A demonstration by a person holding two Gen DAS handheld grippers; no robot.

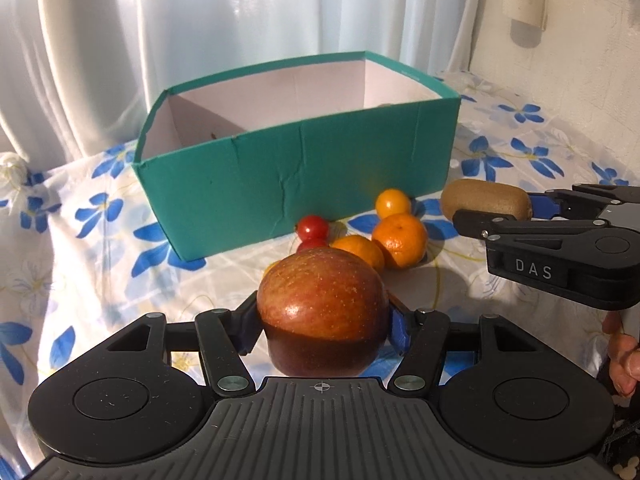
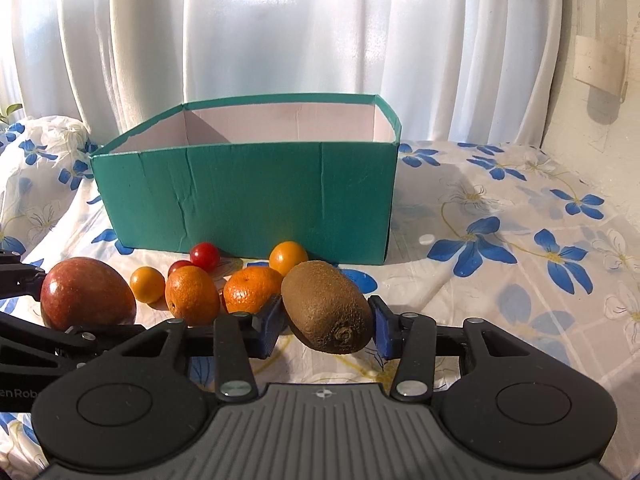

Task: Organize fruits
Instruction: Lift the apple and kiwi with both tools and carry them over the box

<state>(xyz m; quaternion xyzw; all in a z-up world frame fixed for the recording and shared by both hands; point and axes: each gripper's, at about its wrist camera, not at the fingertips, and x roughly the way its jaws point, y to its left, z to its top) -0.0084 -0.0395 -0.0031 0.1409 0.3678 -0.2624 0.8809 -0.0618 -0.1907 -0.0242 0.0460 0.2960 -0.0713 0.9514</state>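
Note:
My left gripper [image 1: 322, 320] is shut on a red apple [image 1: 322, 300], also seen at the left of the right wrist view [image 2: 86, 294]. My right gripper [image 2: 326, 322] is shut on a brown kiwi [image 2: 326, 306]; the kiwi also shows in the left wrist view [image 1: 486, 198]. Both are in front of an open teal box [image 1: 296, 172] [image 2: 248, 192] with a white inside. On the cloth before the box lie two mandarins [image 2: 192, 296] [image 2: 252, 290], two small yellow fruits [image 2: 147, 284] [image 2: 288, 257] and two red cherry tomatoes [image 2: 205, 256].
The table is covered by a white cloth with blue flowers [image 2: 500, 240]. White curtains [image 2: 280, 40] hang behind the box. A person's fingers [image 1: 622, 356] show at the right edge of the left wrist view.

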